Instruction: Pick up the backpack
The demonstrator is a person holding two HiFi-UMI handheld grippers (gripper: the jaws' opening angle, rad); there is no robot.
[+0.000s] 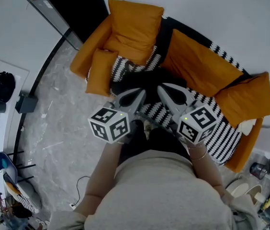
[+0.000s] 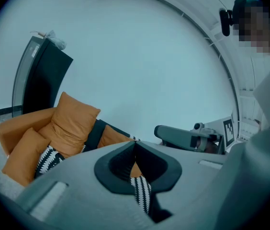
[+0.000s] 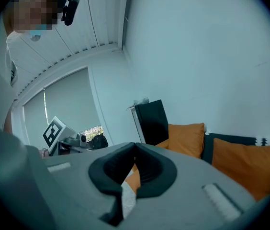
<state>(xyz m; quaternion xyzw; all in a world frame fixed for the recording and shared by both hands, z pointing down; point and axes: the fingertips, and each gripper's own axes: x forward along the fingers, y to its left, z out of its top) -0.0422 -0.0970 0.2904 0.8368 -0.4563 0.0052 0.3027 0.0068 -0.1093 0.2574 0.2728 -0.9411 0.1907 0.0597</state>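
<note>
Person stands facing the orange sofa, which runs from 12 to 4 o'clock in the head view. Left gripper and right gripper are side by side, near each other, and aimed at the seat. Both are closed and empty: in each gripper view the dark pads meet at the tip, with only sofa fabric showing past the gap lower down. The backpack is probably the dark mass on the zigzag seat cover, at 12 o'clock just past the gripper tips. The grippers cover most of it, so I can't confirm straps or a handle. Neither gripper view shows it, as the gripper bodies block the seat. Another dark bag-like thing sits by the window at 9 o'clock, well apart. Holding the grippers level and paired reads as an approach to the seat, with the grasp not yet started. The jaws would need to open before taking any strap.
</note>
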